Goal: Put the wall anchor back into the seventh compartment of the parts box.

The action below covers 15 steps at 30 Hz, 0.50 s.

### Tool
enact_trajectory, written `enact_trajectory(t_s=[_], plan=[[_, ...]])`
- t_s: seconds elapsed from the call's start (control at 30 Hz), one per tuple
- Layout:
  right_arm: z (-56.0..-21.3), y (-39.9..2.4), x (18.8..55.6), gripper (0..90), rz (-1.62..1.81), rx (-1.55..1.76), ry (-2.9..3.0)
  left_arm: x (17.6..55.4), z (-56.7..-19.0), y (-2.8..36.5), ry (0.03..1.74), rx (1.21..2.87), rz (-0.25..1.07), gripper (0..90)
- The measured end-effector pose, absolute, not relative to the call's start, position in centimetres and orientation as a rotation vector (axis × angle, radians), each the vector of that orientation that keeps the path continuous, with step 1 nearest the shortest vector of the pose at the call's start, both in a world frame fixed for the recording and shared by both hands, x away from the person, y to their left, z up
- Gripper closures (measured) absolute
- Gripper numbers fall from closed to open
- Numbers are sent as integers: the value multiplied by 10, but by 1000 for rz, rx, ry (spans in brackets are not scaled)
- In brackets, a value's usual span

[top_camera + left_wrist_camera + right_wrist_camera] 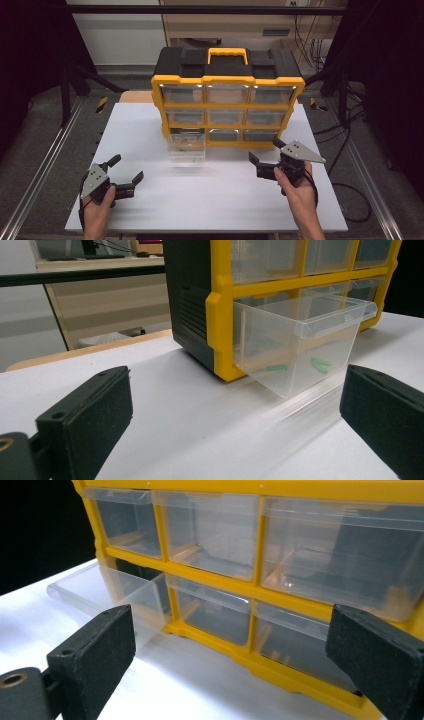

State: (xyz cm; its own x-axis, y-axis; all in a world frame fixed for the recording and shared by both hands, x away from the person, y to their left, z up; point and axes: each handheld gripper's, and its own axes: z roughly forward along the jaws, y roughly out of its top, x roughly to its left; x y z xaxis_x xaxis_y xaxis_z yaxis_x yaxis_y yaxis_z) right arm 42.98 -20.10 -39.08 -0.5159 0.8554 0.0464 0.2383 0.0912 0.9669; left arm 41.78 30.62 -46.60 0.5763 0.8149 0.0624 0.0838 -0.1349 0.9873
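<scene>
A yellow and black organiser cabinet (227, 97) with clear drawers stands at the back of the white table (150, 200). Its bottom-left drawer (187, 149) is pulled out toward me. In the left gripper view this drawer (300, 347) holds a few small green pieces (320, 365). My left gripper (125, 172) rests open near the table's front left, nothing between its jaws. My right gripper (267, 152) is open in front of the cabinet's right side, also empty. The right gripper view looks at the closed drawers (215, 612) and the open drawer (107, 592) at left.
The cabinet has a yellow carry handle (228, 51) on its black lid. Metal rails (45, 165) run along both sides of the table. Cables (345, 150) lie on the floor to the right. Bare white table surface lies between the two grippers.
</scene>
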Motion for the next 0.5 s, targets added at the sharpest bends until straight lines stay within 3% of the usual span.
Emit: enact_trajectory(t_s=[0.5], plan=[[-401, -223, 417, 57, 1443, 1079, 1767, 414, -464, 312, 782, 1592, 748, 5]])
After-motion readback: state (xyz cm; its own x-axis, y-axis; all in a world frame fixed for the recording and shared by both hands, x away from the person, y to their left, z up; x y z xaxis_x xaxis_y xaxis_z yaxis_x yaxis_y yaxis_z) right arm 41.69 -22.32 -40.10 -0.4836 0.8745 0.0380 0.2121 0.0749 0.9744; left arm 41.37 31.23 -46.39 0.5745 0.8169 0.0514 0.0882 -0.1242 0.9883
